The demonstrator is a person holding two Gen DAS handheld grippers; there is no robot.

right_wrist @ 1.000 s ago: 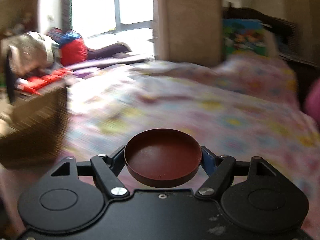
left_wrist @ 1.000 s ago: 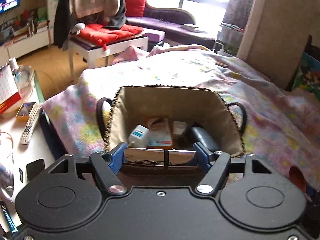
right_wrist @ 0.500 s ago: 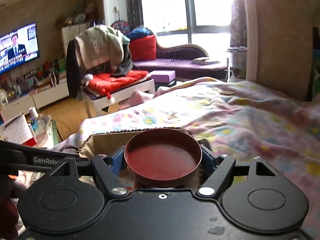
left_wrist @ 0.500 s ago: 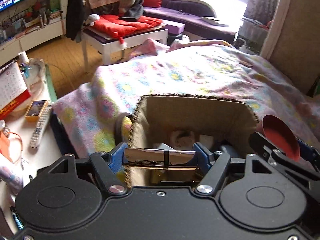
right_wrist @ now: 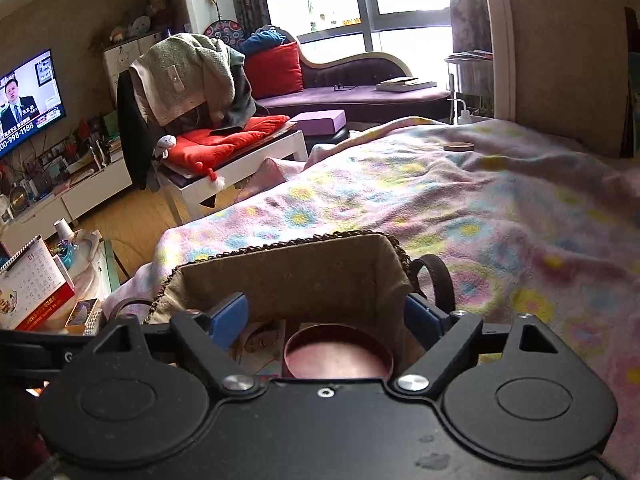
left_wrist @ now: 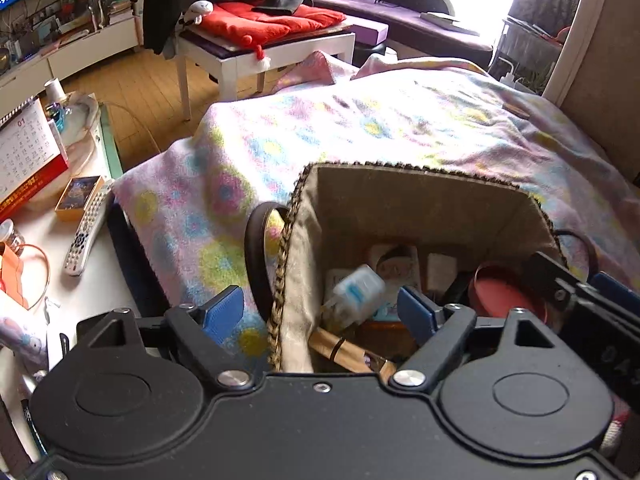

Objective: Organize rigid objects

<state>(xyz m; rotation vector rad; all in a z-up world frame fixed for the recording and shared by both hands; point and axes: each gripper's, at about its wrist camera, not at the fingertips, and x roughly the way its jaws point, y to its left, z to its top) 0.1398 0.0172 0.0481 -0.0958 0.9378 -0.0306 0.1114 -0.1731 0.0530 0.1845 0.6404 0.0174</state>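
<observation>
A fabric-lined woven basket (left_wrist: 400, 172) sits on the flowered blanket (left_wrist: 360, 120). My left gripper (left_wrist: 320, 312) hangs over its near left rim, jaws opening and pads clear. A gold-coloured bar (left_wrist: 344, 354) lies loose inside, just below them. My right gripper (right_wrist: 326, 316) is over the same basket (right_wrist: 280, 252), jaws opening too. The round dark-red dish (right_wrist: 338, 356) lies under it in the basket, free of the pads. The left wrist view shows that dish (left_wrist: 508, 300) at the basket's right side, with the right gripper's fingers (left_wrist: 612, 292) beside it.
Inside the basket lie a small white and blue bottle (left_wrist: 356, 292) and some packets. A round wooden coaster (right_wrist: 459, 146) lies far off on the blanket. Left of the bed, a side table holds a remote (left_wrist: 86, 236) and a calendar (left_wrist: 24, 152). Beyond stands a white table (left_wrist: 264, 52).
Both grippers have opened. The gold-coloured bar has dropped from the left jaws into the basket. The red dish has left the right jaws and lies in the basket.
</observation>
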